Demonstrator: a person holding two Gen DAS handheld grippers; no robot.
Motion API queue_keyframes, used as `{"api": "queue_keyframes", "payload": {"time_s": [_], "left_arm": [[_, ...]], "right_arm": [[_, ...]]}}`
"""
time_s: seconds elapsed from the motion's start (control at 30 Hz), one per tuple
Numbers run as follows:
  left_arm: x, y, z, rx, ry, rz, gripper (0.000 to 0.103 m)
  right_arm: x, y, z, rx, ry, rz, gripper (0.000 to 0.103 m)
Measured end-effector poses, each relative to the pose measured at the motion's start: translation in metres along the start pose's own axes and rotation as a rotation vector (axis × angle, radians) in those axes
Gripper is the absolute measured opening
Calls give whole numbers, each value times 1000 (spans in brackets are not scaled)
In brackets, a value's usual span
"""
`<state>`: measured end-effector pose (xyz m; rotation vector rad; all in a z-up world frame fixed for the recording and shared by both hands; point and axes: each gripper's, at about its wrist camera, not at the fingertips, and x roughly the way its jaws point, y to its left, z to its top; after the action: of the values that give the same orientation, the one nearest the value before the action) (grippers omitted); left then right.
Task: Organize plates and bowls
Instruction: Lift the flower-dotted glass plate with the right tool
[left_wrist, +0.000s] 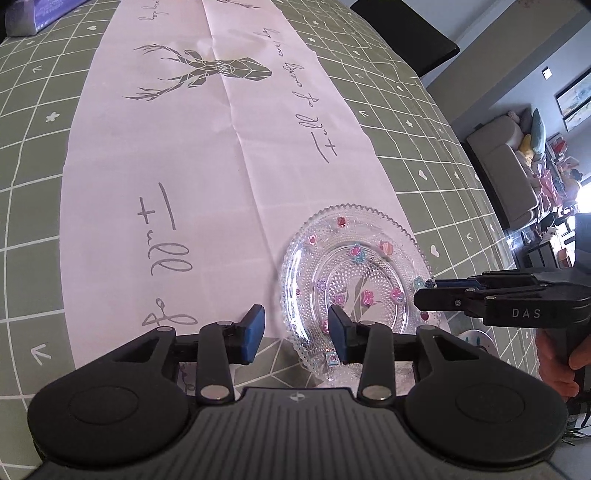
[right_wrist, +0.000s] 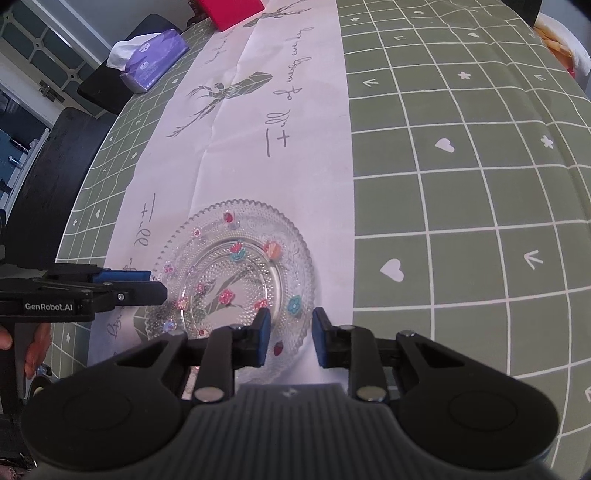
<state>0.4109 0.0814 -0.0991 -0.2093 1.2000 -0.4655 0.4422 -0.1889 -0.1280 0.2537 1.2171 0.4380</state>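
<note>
A clear glass plate (left_wrist: 354, 280) with small coloured flower dots and a beaded rim lies on a white table runner (left_wrist: 207, 155). It also shows in the right wrist view (right_wrist: 236, 273). My left gripper (left_wrist: 295, 332) is open, its jaws straddling the plate's near-left rim. My right gripper (right_wrist: 290, 338) is open, its jaws astride the plate's near-right rim. Each gripper appears from the side in the other's view, the right gripper (left_wrist: 428, 291) at the plate's right edge and the left gripper (right_wrist: 155, 284) at its left edge.
A green checked tablecloth (right_wrist: 461, 184) covers the table. A purple tissue pack (right_wrist: 151, 62) and a red box (right_wrist: 232, 11) sit at the far end. Dark chairs (left_wrist: 402, 33) stand beside the table. A sofa (left_wrist: 509, 166) is off to the right.
</note>
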Motion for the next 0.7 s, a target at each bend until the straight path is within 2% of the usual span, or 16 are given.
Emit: {"api": "queue_keyframes", "payload": {"time_s": [0.27,0.4,0.5,0.63,0.7], "left_arm": [[2,1,2,-7,-4,-28,46],[0,3,2,-3,-8,-15,29],[0,5,1,-9,-10,-13,24],[0,6,1,-11,-15,-13,23],[0,6,0,-17,-19,-11,23]], "right_arm": [[4,-9,4,47,-11,75,24],[5,-14,6,70,-4,96,21],[5,-15,6,72,0,98,21],[5,-18,6,81,-5,111,21],[5,-22,5,100,-9,121,17]]}}
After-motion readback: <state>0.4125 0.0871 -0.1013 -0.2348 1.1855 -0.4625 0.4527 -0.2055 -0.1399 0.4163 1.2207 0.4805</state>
